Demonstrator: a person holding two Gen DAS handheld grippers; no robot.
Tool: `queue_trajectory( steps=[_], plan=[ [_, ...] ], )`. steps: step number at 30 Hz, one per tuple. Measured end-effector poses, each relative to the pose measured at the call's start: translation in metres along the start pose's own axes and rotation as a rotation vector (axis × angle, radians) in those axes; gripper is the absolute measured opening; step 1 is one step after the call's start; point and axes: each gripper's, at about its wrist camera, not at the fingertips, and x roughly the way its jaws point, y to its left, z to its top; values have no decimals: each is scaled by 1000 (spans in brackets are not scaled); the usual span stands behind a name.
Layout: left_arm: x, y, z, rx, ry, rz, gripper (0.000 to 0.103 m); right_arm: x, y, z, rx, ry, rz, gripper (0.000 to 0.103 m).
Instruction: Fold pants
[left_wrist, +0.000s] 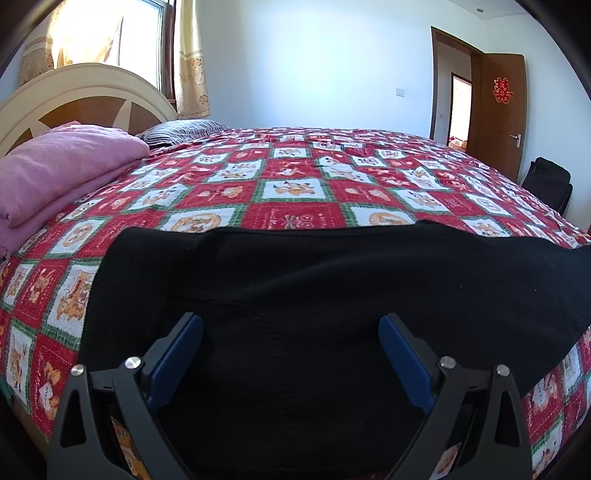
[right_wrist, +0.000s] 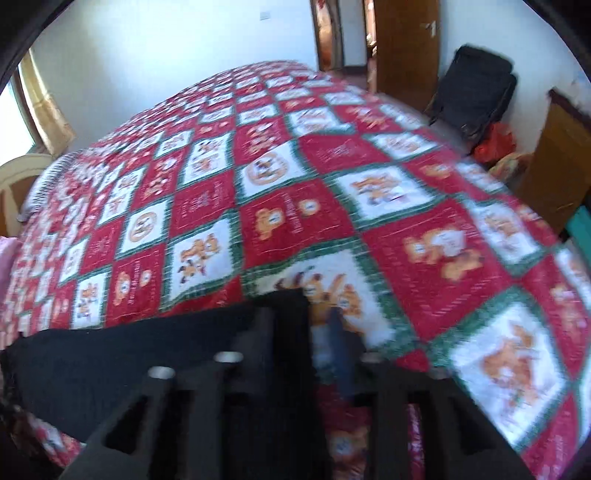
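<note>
Black pants (left_wrist: 332, 280) lie flat across the near edge of the bed, their far hem straight against the quilt. My left gripper (left_wrist: 290, 319) hovers over their middle, open, with the blue pads (left_wrist: 177, 354) wide apart and only cloth below them. In the blurred right wrist view, the pants (right_wrist: 129, 354) stretch to the left and end in a corner at the gripper's left finger. My right gripper (right_wrist: 304, 314) stands at that end with its jaws apart. Quilt shows in the gap between them, and the blue pad (right_wrist: 340, 350) is off the cloth.
A red, white and green patchwork quilt (left_wrist: 295, 184) covers the bed. Folded pink bedding (left_wrist: 62, 166) and a striped pillow (left_wrist: 184, 131) lie by the headboard (left_wrist: 74, 96) on the left. A dark bag (right_wrist: 472, 92) and red items (right_wrist: 495, 144) sit beyond the bed by the open door (left_wrist: 495, 110).
</note>
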Motion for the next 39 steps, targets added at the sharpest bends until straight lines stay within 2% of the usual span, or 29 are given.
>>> queue_trajectory(
  steps=[2,3,8,11,12,19,22,23,24,26,34,39],
  plan=[
    [-1,0,0,-7,-2,1,99,-26,2,-9,8,-35,55,48],
    [-2,-1,-1,-9,-3,2,99,-32,3,-14,9,-24,82,48],
    [-1,-3,-1,2,-4,9,100,-34,14,-42,-31,54,21,48],
    [0,-3,0,4,-1,8,100,-27,4,-53,-2,48,13,26],
    [-1,-3,0,7,1,10,100,-29,1,-56,8,32,26,23],
    [1,-3,-1,11,3,9,102,-27,3,-65,-44,40,5,22],
    [-1,-2,1,14,23,2,102,-35,4,-61,-46,27,6,25],
    [-2,-2,2,12,24,0,102,-40,1,-57,-17,17,20,31],
    [-3,-1,3,11,23,-2,102,-45,0,-56,0,-1,29,43],
    [-5,0,5,5,22,3,102,-54,-4,-52,35,-52,46,56],
    [-9,8,10,-2,20,23,102,-21,-15,-38,112,4,121,57],
    [-9,20,10,-14,20,46,103,-12,-31,-38,198,-1,207,57]
  ],
)
